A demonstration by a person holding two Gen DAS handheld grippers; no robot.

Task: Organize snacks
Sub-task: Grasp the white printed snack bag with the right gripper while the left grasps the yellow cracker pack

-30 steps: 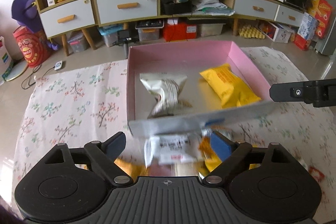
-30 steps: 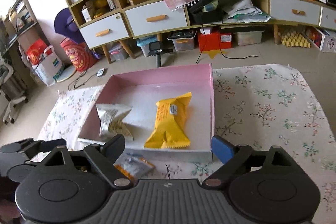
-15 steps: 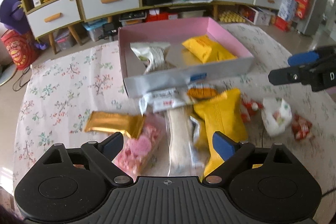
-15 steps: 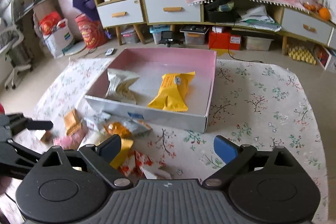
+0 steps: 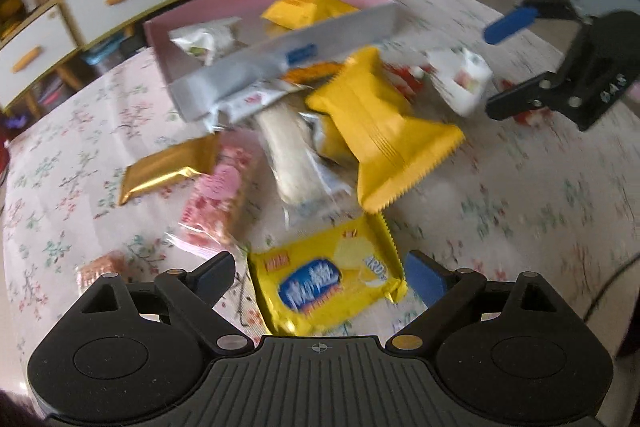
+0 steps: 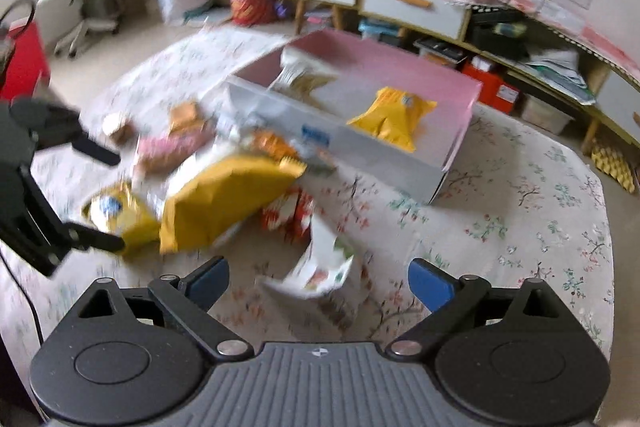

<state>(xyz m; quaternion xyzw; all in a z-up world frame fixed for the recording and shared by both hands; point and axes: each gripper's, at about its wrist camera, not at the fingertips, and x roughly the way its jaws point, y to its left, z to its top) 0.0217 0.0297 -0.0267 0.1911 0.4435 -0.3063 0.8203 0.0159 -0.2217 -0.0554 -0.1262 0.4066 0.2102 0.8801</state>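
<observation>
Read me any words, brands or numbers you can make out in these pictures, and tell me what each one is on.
"0 4 S", roughly, on the right gripper seen from the left wrist.
Blue logo on the yellow biscuit pack: too blurred to read.
Blue label on the box: too blurred to read.
Other wrappers: unreadable.

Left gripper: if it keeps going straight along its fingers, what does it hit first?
Most likely the yellow biscuit packet, lying flat on the floral cloth between the open fingers of the left gripper. Nothing shows above it. Depth is hard to judge in the blurred fisheye view.
</observation>
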